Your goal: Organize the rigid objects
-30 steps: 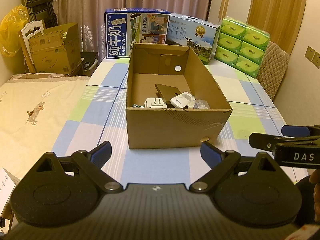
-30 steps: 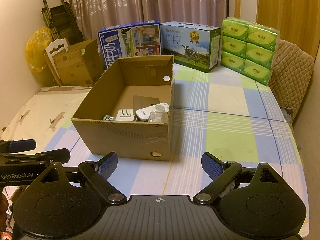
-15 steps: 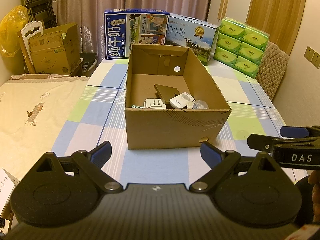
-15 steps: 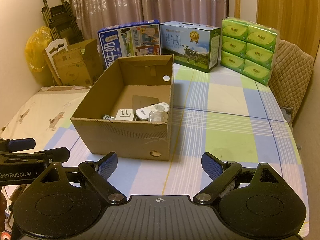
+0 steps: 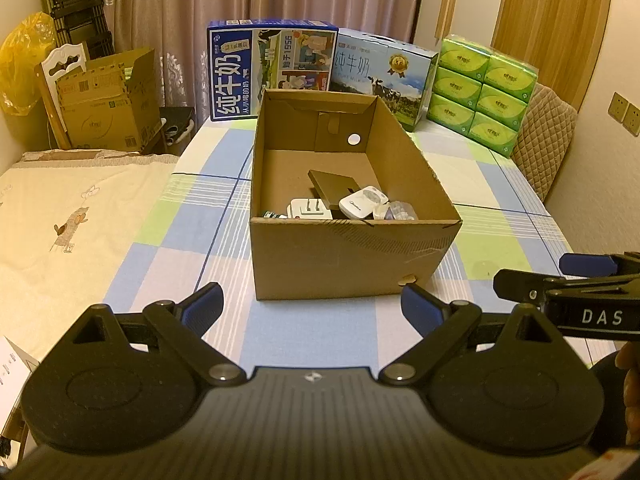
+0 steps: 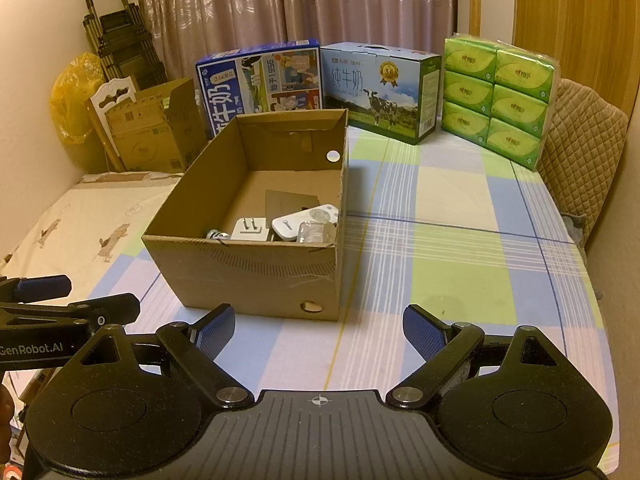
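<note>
Two hand-held grippers hover side by side over the near edge of a table (image 6: 460,240) covered in a blue, green and white checked cloth, both aimed at an open cardboard box (image 5: 344,256). The left gripper (image 5: 310,308) has its blue-padded fingers spread wide with nothing between them; the right gripper (image 6: 318,326) is equally wide open and empty, and sits just to the right of its partner.

The box stands on the left half of the table, nearer the front edge than the back. The small rigid items are bunched against its near wall: from the left, a partly hidden dark piece, a white plug adapter (image 5: 306,210) lying prongs up, a flat dark card or case (image 5: 334,188) leaning behind it, a white remote-like device (image 5: 362,202) and a clear plastic piece (image 5: 400,212) in the near right corner. Along the back edge stand two milk cartons (image 6: 316,80) and a stack of green tissue packs (image 6: 500,96).

The likely trouble lies in the clutter. The items touch and overlap, so a descending finger may pinch two at once, or skid off the smooth remote. The tall near wall hides their bases from both cameras, and a low approach may catch the rim and shove the light box across the cloth. With both grippers so close together, reaching in together risks a collision.
</note>
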